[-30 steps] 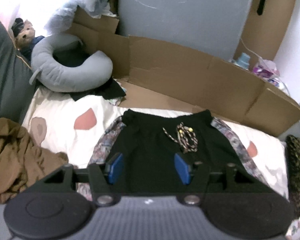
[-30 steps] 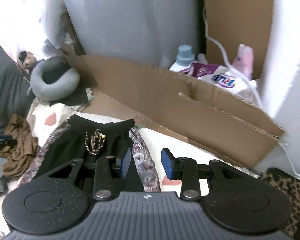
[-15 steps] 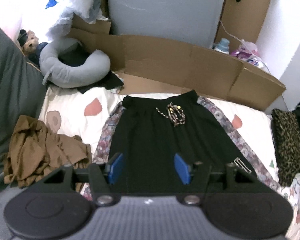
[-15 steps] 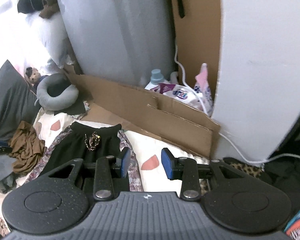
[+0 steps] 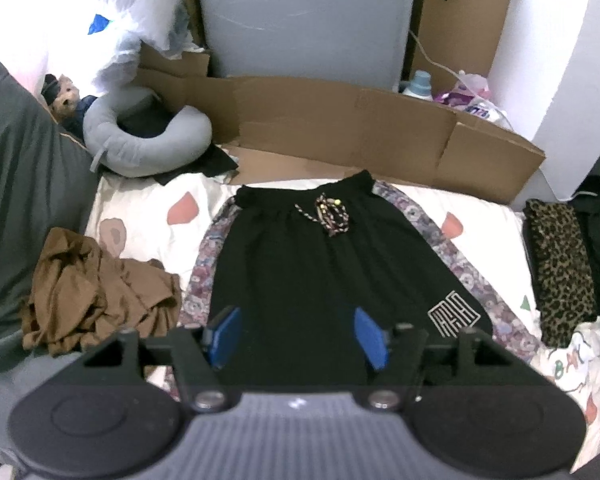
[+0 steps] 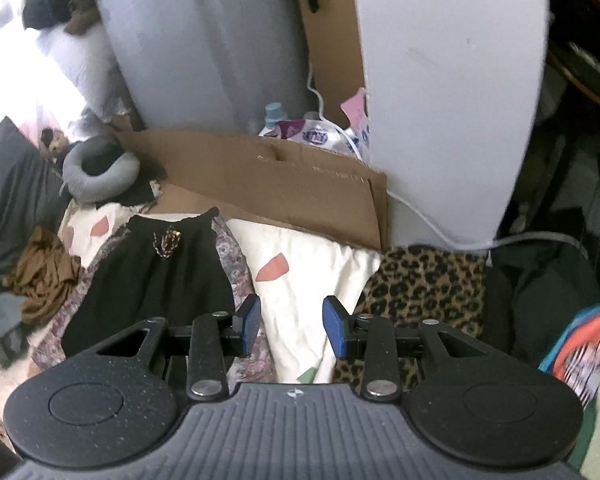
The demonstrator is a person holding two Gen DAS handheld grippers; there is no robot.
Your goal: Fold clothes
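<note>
Open sheet (image 5: 148, 216) at 10 o'clock of the shorts (image 5: 320, 272); brown heap (image 5: 96, 288) blocks 9, leopard fabric (image 5: 560, 268) blocks 3, cardboard (image 5: 340, 128) walls off 12.

Black ribbed left tool (image 5: 296, 334), blue pads (image 5: 226, 334), silver screws (image 5: 206, 399)

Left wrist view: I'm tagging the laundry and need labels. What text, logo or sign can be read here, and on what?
"BA": coloured letters on the white printed fabric at lower right; the rest is cut off.
White blocky logo on the black floral-sided shorts: not legible as letters.
Print on the white plastic package behind the cardboard: too blurred.
</note>
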